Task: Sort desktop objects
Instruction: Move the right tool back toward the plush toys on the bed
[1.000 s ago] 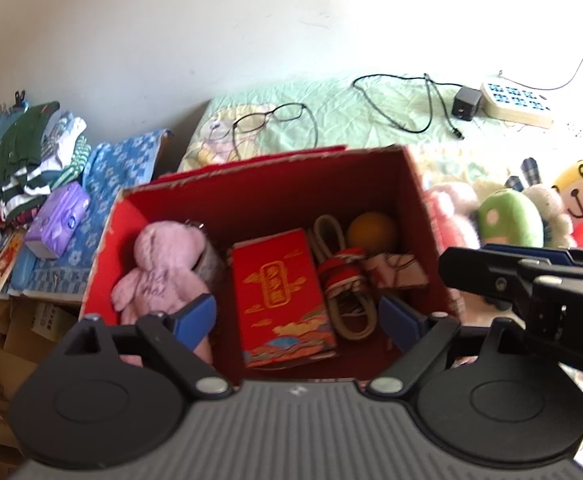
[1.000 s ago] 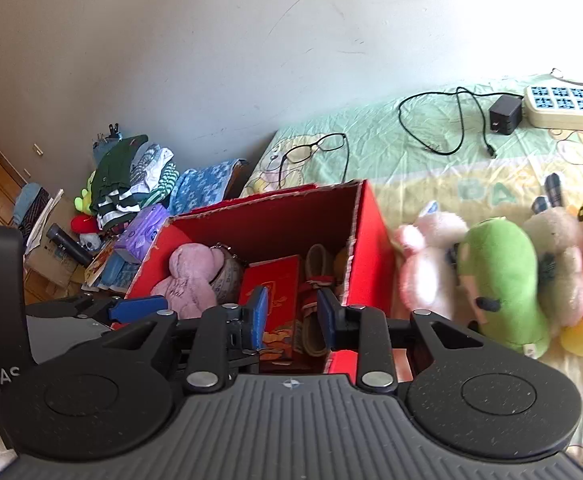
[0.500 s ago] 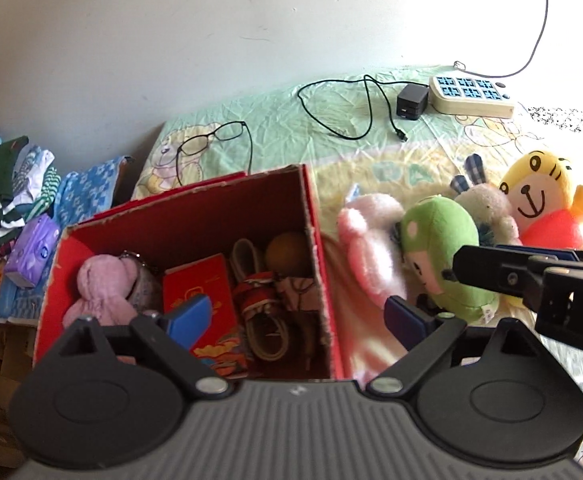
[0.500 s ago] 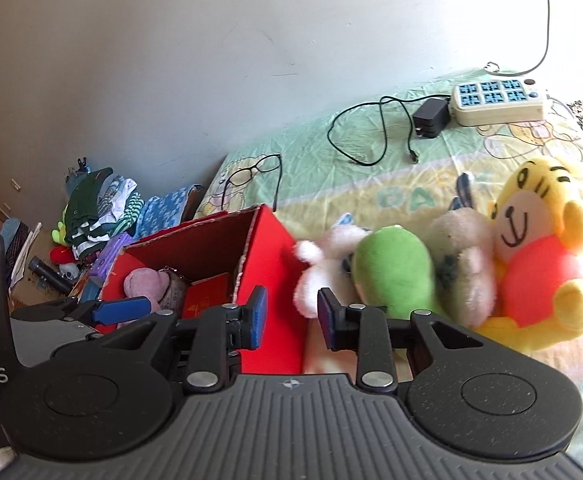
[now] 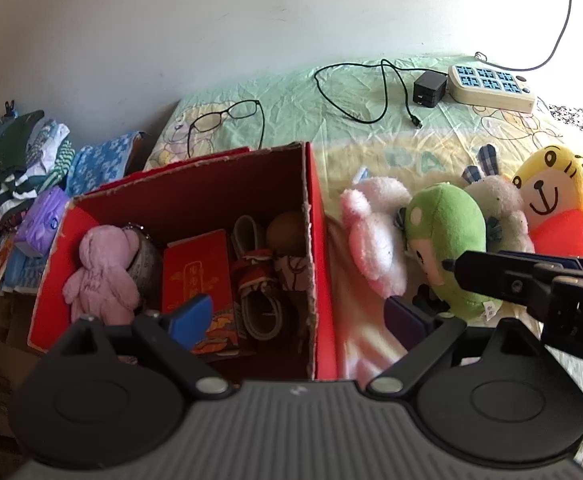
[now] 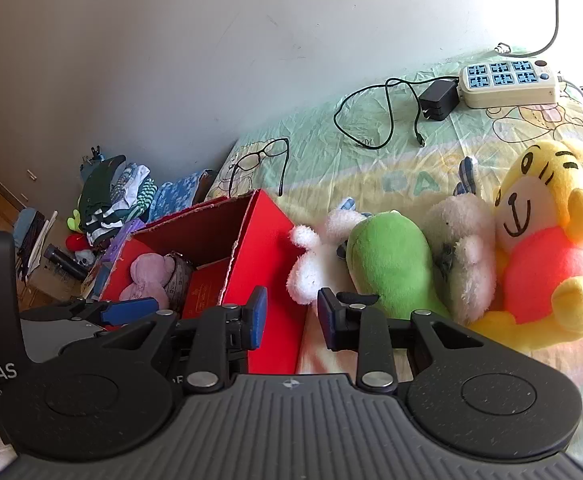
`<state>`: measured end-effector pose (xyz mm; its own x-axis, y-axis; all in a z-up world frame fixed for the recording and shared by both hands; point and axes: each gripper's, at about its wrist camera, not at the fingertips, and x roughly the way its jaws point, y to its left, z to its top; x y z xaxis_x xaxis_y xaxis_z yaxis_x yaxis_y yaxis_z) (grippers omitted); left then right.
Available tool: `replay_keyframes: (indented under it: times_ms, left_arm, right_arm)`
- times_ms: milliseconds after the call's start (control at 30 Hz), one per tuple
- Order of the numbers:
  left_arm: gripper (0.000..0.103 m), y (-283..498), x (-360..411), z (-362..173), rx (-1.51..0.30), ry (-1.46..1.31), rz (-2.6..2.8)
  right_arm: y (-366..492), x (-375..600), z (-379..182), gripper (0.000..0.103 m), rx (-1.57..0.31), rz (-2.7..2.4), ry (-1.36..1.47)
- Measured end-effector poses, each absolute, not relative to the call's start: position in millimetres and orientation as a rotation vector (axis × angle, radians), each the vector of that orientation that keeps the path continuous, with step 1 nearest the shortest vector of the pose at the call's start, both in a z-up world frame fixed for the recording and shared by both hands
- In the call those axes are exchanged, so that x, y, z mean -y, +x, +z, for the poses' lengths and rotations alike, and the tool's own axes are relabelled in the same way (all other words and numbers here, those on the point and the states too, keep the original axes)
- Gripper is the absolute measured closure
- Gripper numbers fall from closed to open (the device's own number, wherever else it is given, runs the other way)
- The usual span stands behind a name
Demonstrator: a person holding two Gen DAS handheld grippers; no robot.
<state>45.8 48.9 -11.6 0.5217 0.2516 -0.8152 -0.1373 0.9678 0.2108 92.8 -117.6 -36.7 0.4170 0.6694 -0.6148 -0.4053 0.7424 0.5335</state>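
**On the bed, both grippers hang empty over a row of soft toys**

At the centre of the left wrist view sits the red box (image 5: 315,240), open at the top, and it's well stocked: a pink plush bear (image 5: 101,276) lies against its left wall, a red packet (image 5: 197,276) lies flat in the middle, a looped strap (image 5: 257,292) sits to the right of that, and a brown ball (image 5: 287,230) is tucked into the far right corner.

Low in that frame, the left gripper (image 5: 297,314) has its blue pads spread wide apart, one over the box and one over the sheet, nothing between them. Released, plainly.

Over to the right wrist view: the right gripper (image 6: 291,316) at lower centre has its pads parted by a narrow gap, and through it only the box's outer wall and the bedsheet (image 6: 411,152) show. It grasps nothing.

To the right of the box, four toys lie side by side, touching: a white plush bunny (image 6: 315,268), a green plush (image 6: 391,264), a grey-white plush (image 6: 467,248) and a yellow tiger plush (image 6: 543,240) in a red top, at the right edge.

Towards the top of the frame, glasses (image 6: 261,158) lie on the sheet just behind the box; a black charger (image 6: 439,100) with its coiled cable lies beside a power strip (image 6: 507,82) at the upper right.
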Motion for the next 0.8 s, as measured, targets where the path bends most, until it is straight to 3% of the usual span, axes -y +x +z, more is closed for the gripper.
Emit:
replay_keyframes:
  times_ms: [800]
  left_arm:
    - [0.006,44,32,-25,-0.921,0.176,0.026]
  right_arm:
    - [103,210,-60,0.071,-0.936,0.483,0.378]
